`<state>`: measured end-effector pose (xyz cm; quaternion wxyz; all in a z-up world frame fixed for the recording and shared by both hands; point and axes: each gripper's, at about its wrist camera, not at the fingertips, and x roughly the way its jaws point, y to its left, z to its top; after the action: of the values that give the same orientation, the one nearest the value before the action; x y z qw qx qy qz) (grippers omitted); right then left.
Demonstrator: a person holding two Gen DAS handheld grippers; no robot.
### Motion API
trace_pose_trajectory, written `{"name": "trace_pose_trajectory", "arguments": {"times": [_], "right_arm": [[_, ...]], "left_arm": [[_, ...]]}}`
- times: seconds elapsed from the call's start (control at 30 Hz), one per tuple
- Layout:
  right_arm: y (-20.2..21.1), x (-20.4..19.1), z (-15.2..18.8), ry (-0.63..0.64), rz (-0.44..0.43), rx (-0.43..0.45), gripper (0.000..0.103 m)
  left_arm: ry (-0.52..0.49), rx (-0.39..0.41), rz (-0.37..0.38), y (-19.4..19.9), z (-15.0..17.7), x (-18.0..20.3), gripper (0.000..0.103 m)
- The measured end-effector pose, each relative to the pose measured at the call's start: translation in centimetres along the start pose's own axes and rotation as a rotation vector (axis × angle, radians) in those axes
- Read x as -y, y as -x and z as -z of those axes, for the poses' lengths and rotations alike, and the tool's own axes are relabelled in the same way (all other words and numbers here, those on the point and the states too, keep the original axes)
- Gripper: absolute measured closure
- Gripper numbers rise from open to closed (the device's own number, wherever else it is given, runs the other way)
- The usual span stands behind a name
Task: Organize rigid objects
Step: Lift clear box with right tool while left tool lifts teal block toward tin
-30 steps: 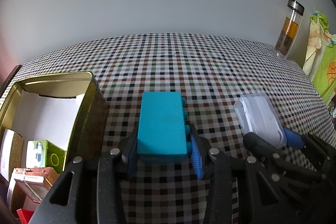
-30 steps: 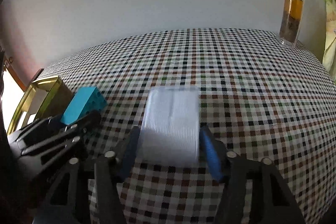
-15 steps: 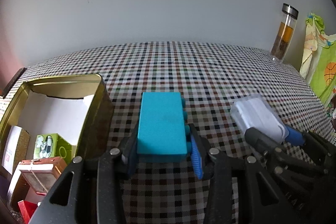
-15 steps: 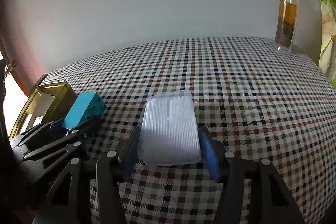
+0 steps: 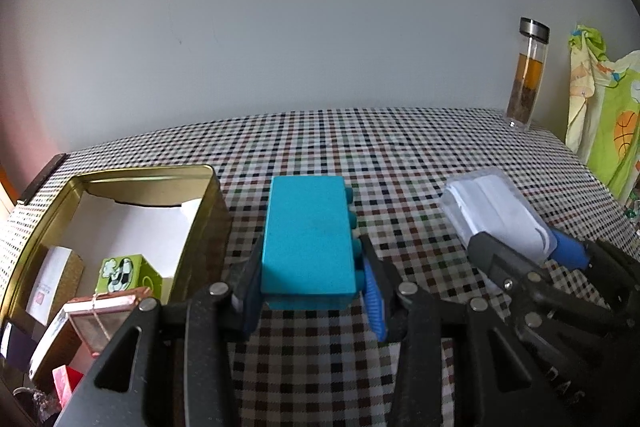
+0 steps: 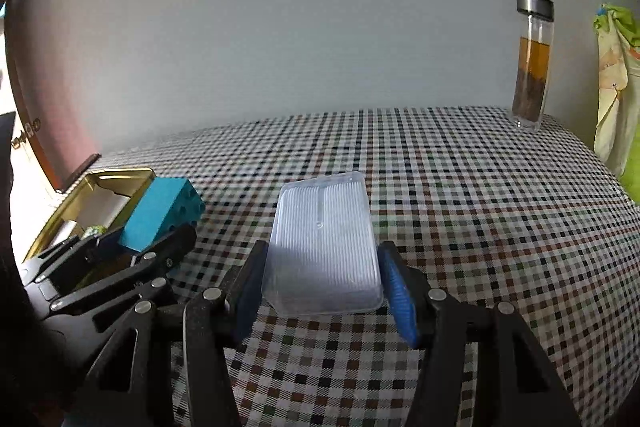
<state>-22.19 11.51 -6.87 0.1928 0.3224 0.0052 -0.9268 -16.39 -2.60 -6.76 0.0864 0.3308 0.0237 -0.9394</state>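
Note:
My left gripper [image 5: 310,267] is shut on a teal studded toy brick [image 5: 307,241] and holds it above the checkered tablecloth, just right of an open gold tin [image 5: 212,187]. The brick also shows in the right wrist view [image 6: 158,215], next to the tin [image 6: 120,173]. My right gripper [image 6: 324,279] is shut on a clear ribbed plastic box [image 6: 324,243] and holds it above the cloth; the box also shows in the left wrist view [image 5: 494,215], to the right of the brick.
The tin holds a green printed box [image 5: 128,277], a pink-rimmed case [image 5: 96,323], a white card liner and other small items. A glass bottle of amber liquid [image 5: 528,79] stands at the far right by the wall. Colourful cloth [image 5: 604,107] hangs at the right edge.
Both grippers have risen and tilted up with their objects, so more wall shows and the tin's contents come further into view. The grips are unchanged.

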Motion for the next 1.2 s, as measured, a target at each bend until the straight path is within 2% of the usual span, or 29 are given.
{"name": "trace_pose_trajectory", "arguments": {"times": [0.2, 0.47, 0.87, 1.2], "right_arm": [[0.5, 0.7, 0.0, -0.011, -0.014, 0.02, 0.045], [1.7, -0.2, 0.6, -0.011, -0.016, 0.037, 0.045], [3.0, -0.8, 1.3, -0.013, -0.032, 0.066, 0.045], [4.4, -1.6, 1.9, -0.003, -0.049, 0.103, 0.045]], "left_arm": [[0.002, 0.023, 0.002, 1.0, 0.5, 0.0, 0.061], [0.011, 0.089, -0.001, 3.0, 1.2, -0.1, 0.061], [0.049, 0.125, 0.015, 4.5, 1.8, -1.1, 0.061], [0.06, 0.189, -0.001, 6.5, 2.8, -1.6, 0.061]]}}
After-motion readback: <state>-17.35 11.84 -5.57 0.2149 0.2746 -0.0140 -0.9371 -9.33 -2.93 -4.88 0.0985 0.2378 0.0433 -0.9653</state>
